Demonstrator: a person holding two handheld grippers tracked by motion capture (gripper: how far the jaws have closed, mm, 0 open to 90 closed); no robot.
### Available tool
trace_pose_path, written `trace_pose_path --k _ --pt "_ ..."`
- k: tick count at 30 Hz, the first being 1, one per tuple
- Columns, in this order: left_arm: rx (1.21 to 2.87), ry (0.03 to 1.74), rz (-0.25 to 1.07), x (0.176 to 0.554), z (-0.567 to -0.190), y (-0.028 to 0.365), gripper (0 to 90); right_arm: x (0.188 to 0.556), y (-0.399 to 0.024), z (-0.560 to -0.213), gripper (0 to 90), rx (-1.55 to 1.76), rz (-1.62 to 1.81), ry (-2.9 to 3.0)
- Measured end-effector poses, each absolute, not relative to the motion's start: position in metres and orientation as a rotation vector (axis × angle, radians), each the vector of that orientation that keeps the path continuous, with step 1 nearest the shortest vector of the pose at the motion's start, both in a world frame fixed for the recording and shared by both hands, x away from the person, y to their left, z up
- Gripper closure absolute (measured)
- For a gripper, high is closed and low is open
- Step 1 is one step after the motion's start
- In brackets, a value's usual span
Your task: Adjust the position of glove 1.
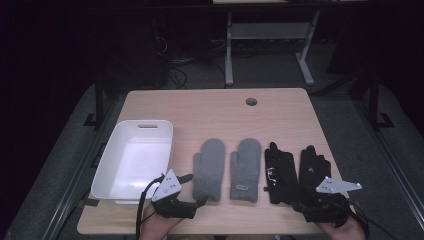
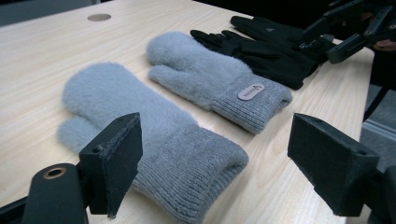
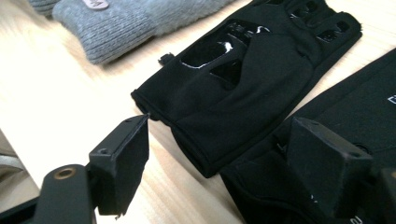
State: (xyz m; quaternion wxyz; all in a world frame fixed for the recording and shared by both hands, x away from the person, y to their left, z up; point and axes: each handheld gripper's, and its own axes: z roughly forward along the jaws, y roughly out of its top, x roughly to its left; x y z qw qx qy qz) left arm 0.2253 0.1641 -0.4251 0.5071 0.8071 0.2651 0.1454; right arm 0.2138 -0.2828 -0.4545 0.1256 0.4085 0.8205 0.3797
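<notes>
Just ahead of the left tongs (image 2: 215,168), jaws apart and empty, the nearer grey mitten (image 2: 149,135) lies flat on the table (image 2: 37,60), cuff between the jaws. The right tongs (image 3: 217,163), likewise apart, hover at the cuffs of two black gloves (image 3: 243,79).

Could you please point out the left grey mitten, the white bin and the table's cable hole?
left grey mitten (image 1: 209,167), high view, palm.
white bin (image 1: 112,145), high view, left wall.
cable hole (image 1: 251,102), high view, centre.

Dim room, grey carpet floor (image 1: 280,70); second desk's white legs (image 1: 229,50) behind wooden table (image 1: 210,112)
</notes>
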Motion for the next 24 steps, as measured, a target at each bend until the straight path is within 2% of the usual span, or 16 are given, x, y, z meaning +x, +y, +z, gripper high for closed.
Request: trace_pose_path --k 16,24 --pt "1.955 0.637 0.332 0.224 -0.427 0.164 17.6 0.218 -0.273 -0.436 19.5 1.165 1.134 2.388" --pt "1.951 0.640 0.362 0.223 -0.425 0.167 17.6 0.242 -0.249 -0.401 18.5 1.023 1.127 2.449"
